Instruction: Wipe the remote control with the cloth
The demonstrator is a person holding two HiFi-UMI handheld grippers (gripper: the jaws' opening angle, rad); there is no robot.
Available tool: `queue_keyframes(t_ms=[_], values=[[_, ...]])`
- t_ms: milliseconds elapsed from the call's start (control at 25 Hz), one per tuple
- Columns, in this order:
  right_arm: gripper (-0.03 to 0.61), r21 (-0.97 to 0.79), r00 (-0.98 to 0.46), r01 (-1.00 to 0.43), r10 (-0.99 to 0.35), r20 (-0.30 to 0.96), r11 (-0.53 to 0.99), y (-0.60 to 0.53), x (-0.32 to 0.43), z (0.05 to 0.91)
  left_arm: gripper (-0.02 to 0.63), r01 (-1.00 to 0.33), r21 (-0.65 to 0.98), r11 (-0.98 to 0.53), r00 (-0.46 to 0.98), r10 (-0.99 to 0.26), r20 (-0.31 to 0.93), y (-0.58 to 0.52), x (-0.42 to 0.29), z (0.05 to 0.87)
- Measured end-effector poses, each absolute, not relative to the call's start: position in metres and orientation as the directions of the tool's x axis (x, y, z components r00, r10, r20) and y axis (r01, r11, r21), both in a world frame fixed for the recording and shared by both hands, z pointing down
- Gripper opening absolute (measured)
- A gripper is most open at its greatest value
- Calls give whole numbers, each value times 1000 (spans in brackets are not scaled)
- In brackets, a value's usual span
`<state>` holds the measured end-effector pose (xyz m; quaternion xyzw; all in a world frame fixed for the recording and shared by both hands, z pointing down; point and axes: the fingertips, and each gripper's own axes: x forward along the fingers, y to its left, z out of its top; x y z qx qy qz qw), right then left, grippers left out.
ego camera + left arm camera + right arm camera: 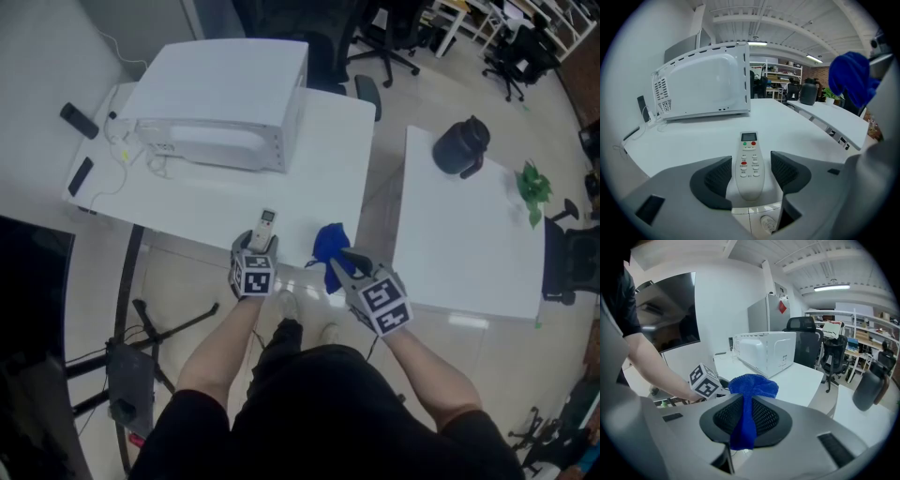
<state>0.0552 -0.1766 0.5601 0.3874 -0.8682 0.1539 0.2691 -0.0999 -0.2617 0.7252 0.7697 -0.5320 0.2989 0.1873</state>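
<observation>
A white remote control (266, 228) lies on the white table (328, 159) by its near edge, buttons up. My left gripper (257, 243) stands open around it; in the left gripper view the remote (750, 161) rests between the dark pads (717, 176) with a gap on each side. My right gripper (341, 257) is shut on a blue cloth (328, 243), held over the table's near edge just right of the remote. In the right gripper view the cloth (752, 386) bunches above the jaws and hangs down between them. The cloth (853, 79) also shows at the upper right of the left gripper view.
A white microwave-like appliance (225, 103) stands at the back of the table. Two black remotes (79, 120) lie at the far left. A second white table (469, 244) on the right carries a black jug (461, 145) and a green plant (534, 183). Office chairs stand behind.
</observation>
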Motion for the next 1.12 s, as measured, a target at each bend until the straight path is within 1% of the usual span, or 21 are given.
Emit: queue_keyframes(t_ms=[120,280,440,560,680,800,920,1120], values=[[57,-26,-528,-750,-576,624,661,-196,51,582,265,-926,-19,-376,278,-717,639,-247,-99,712],[58,27,-455,-746,-538,709,666,-220,50,632,265,-911,-27,-410,303,-714,631,-215,-100,699],[66,69,-376,-737,-492,785,672,-236,54,680,265,-911,-9,-412,316,-713,625,-189,-103,688],[71,97,-344,-713,-467,815,694,-242,49,694,265,-915,0,-403,318,-720,617,-177,-107,682],[98,97,-348,-707,-465,814,700,-243,45,704,265,-919,-3,-393,310,-730,608,-169,-110,678],[156,83,-362,-712,-465,808,697,-238,47,703,265,-930,-2,-367,293,-744,600,-162,-115,674],[160,79,-381,-723,-491,783,686,-229,53,686,265,-942,2,-335,274,-769,578,-158,-119,663],[160,69,-458,-739,-574,679,671,-202,64,624,265,-949,13,-315,279,-822,496,-146,-109,624]])
